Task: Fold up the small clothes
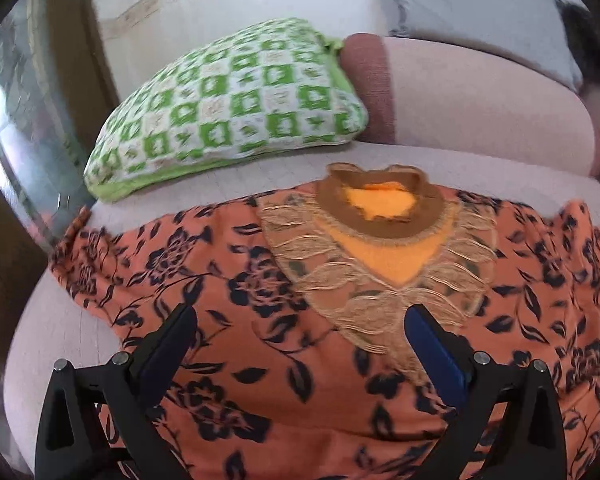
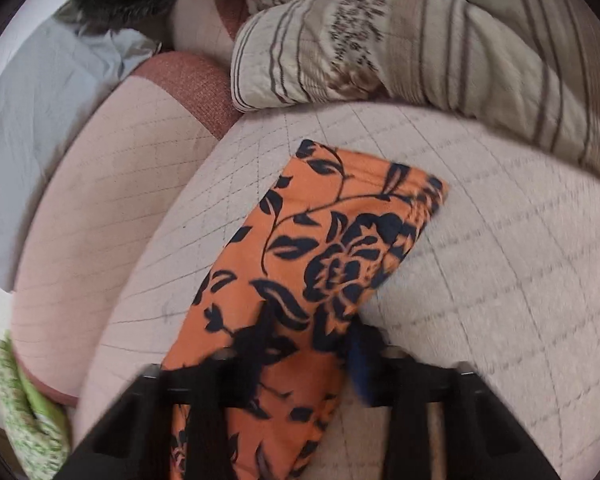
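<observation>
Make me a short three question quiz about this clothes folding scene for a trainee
1. True or false: the left gripper hangs open above the orange floral garment.
2. What lies beyond the garment's left shoulder? A) green checked cushion B) a laptop C) a basket
3. Fill in: the right gripper has closed on the garment's ____.

Key: 1 true. 2 A. 3 sleeve, which lies on the quilted cover.
</observation>
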`<action>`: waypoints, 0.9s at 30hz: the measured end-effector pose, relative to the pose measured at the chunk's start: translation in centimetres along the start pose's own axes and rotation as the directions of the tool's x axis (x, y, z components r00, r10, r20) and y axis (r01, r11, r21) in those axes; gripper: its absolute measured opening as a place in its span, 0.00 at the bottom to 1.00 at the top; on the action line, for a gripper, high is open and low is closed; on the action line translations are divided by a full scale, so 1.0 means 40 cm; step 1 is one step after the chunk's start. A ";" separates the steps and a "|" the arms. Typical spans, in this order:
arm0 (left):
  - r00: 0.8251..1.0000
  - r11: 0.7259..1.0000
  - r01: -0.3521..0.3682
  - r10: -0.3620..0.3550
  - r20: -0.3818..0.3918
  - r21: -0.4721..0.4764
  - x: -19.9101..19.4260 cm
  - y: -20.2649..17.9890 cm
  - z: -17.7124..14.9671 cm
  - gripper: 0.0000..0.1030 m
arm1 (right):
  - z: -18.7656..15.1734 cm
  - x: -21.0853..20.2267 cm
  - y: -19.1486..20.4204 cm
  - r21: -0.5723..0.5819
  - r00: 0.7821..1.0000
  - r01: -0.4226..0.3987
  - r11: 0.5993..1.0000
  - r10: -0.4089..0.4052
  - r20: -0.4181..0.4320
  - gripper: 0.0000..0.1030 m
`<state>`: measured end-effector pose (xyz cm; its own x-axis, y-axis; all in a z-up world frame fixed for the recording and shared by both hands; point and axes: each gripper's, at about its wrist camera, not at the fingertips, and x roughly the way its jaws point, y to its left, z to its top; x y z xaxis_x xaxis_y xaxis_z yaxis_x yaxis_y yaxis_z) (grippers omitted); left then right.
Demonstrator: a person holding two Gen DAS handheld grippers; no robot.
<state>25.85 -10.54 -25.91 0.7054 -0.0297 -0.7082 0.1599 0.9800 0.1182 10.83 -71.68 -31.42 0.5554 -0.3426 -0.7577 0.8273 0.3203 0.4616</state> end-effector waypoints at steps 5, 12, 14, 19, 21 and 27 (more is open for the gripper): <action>0.998 0.992 -0.056 0.057 -0.001 -0.116 0.002 0.104 0.019 1.00 | 0.001 -0.109 0.048 0.017 0.975 -0.217 0.976 0.216 0.055 0.06; 0.983 0.966 -0.172 0.181 0.028 -0.195 -0.037 0.246 0.027 1.00 | -0.150 -0.387 0.390 -0.201 0.813 -0.571 0.796 0.582 -0.005 0.06; 0.980 0.956 -0.187 0.197 0.024 -0.228 -0.043 0.296 0.029 1.00 | -0.246 -0.434 0.498 -0.252 0.768 -0.630 0.734 0.637 -0.066 0.06; 0.965 0.917 -0.248 0.263 0.004 -0.314 -0.054 0.436 0.026 1.00 | -0.605 -0.443 0.740 -0.300 0.679 -0.733 0.610 0.681 -0.275 0.06; 0.959 0.902 -0.270 0.283 -0.010 -0.337 -0.055 0.484 0.021 1.00 | -0.759 -0.404 0.812 -0.282 0.664 -0.747 0.602 0.654 -0.363 0.10; 0.940 0.840 -0.330 0.332 -0.074 -0.431 -0.061 0.637 0.006 1.00 | -1.186 -0.264 0.951 -0.373 0.689 -0.677 0.634 0.371 -0.622 0.49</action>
<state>28.39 14.46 -21.01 0.6651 0.3119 -0.6784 -0.3966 0.9174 0.0330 32.41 -13.99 -27.75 0.6369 0.4321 -0.6385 0.1170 0.7644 0.6340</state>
